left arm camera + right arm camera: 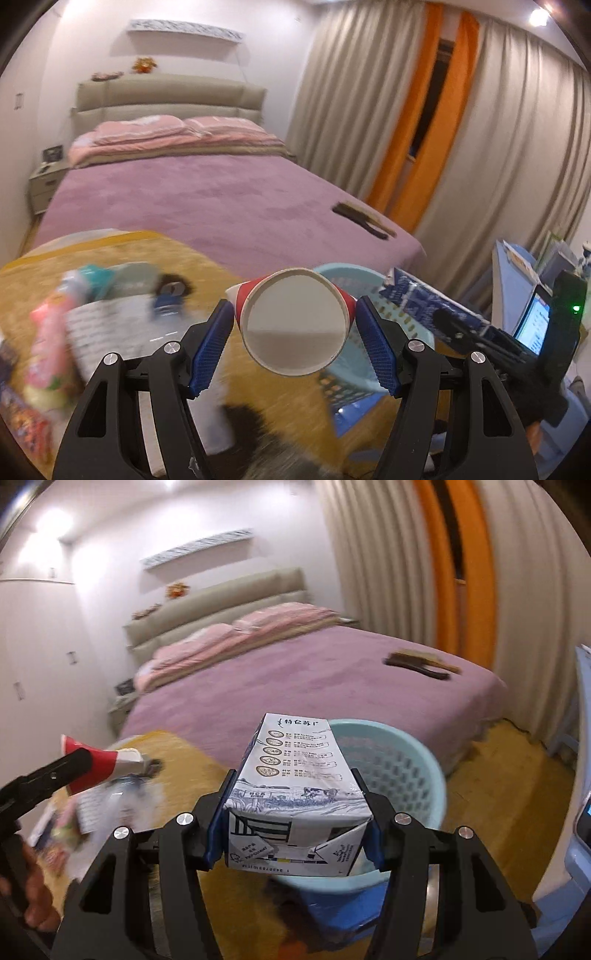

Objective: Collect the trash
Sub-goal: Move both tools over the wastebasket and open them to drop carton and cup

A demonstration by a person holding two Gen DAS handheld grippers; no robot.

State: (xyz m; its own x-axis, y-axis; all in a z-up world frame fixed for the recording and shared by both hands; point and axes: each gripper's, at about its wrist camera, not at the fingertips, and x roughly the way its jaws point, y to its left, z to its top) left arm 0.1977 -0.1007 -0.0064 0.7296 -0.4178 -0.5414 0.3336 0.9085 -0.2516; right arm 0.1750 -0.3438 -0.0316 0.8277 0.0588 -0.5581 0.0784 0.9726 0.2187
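Observation:
My left gripper [295, 317] is shut on a red and white paper cup [295, 325], its base facing the camera, held above the yellow table near the light blue trash basket [410, 332]. The cup and left gripper also show in the right wrist view [99, 764]. My right gripper [295, 805] is shut on a white and blue milk carton [295, 775], held just over the near rim of the basket [406, 760]. The carton also shows in the left wrist view [424, 299].
A yellow table [207, 258] carries blurred wrappers, a pink packet [44, 332] and a small bottle [170, 299]. A purple bed [207, 199] lies behind, with a dark brush [365, 218] on it. Curtains hang at right. A lit screen [532, 325] is at far right.

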